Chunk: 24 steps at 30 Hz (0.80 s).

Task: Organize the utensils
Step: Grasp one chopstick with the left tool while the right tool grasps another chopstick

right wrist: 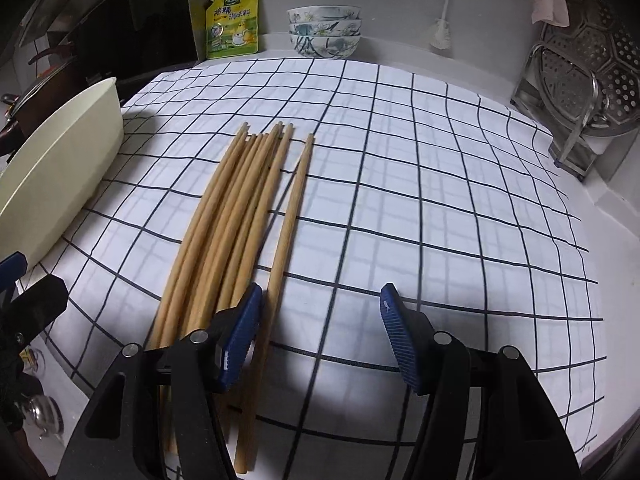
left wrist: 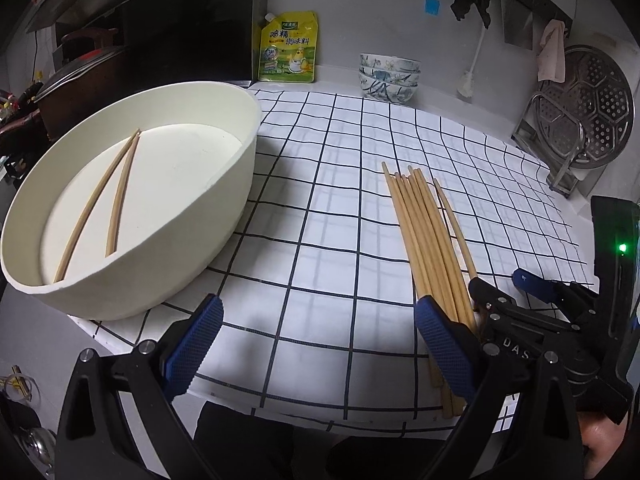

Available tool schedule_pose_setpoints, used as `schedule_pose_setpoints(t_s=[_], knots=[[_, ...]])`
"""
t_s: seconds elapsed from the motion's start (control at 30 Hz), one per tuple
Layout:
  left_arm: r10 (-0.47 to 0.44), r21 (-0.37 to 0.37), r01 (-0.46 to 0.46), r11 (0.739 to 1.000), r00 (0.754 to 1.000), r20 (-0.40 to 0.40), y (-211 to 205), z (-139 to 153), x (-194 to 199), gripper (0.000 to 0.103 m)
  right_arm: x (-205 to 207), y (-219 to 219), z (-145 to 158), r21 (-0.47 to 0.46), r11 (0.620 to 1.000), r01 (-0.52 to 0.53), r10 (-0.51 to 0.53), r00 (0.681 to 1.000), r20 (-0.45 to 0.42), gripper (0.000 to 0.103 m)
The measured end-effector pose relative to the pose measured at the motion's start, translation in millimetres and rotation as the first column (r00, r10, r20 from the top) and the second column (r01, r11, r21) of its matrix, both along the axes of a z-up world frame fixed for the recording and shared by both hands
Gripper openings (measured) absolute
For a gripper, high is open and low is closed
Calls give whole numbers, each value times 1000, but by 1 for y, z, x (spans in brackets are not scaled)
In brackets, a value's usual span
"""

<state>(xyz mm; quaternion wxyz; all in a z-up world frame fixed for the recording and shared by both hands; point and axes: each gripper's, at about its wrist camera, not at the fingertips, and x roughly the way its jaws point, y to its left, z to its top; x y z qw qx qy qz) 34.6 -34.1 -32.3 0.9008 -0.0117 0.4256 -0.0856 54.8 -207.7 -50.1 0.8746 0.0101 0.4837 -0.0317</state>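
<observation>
Kitchen bench (right wrist: pixel 520 52), white, covered by a grid-check cloth (right wrist: pixel 400 160). Loose chopsticks (right wrist: pixel 232 216) lie bundled mid-cloth; two more chopsticks (left wrist: pixel 104 196) sit inside the cream tub (left wrist: pixel 224 200) at the cloth's left edge. Stacked bowls (left wrist: pixel 389 77), seasoning pouch (left wrist: pixel 287 46) and steamer rack (left wrist: pixel 588 116) line the back wall. Left gripper (left wrist: pixel 316 348) jaws wide, holding nothing. Right gripper (right wrist: pixel 320 340) jaws wide, holding nothing, low just beside the bundle.

White wall (left wrist: pixel 360 20), grid-checked counter cloth (right wrist: pixel 400 160), dim kitchen light
</observation>
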Motion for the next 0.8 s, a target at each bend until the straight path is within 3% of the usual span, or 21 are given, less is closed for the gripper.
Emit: schedule_pose_setpoints(t_s=[0.37, 0.8], knots=[[-30, 29, 30, 999, 999, -24, -32, -19, 18, 95, -8, -38, 0, 44, 997, 70, -71, 997, 17, 58], [-3, 71, 5, 997, 999, -37, -43, -37, 30, 97, -8, -44, 1, 65, 997, 50, -52, 998, 38, 58]])
